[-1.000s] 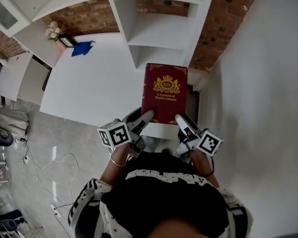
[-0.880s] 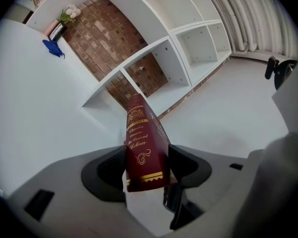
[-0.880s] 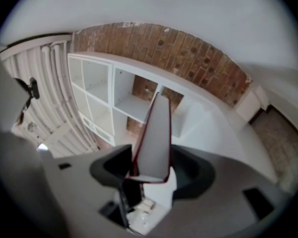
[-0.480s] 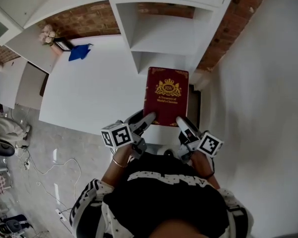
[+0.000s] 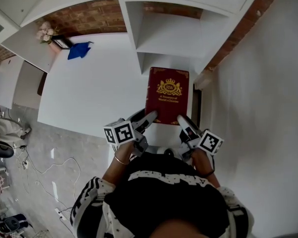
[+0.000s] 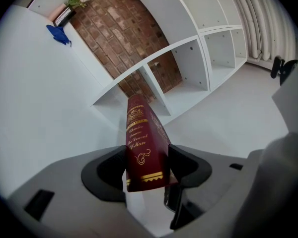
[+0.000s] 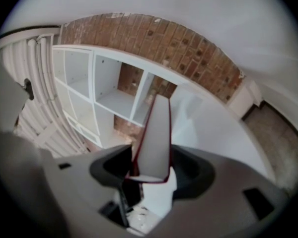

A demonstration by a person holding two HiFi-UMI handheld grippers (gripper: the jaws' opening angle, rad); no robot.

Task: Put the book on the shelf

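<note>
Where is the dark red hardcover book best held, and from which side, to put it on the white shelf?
Grip the dark red hardcover book at its near end, from the person's side: left tool across the spine corner, right tool across the page-edge corner. It lies cover-up, thin enough for the jaws, so its far end should be free to enter the white shelf.

A home room: white shelf unit [image 5: 174,33], brick wall [image 5: 89,19], flowers [image 5: 43,32].
</note>
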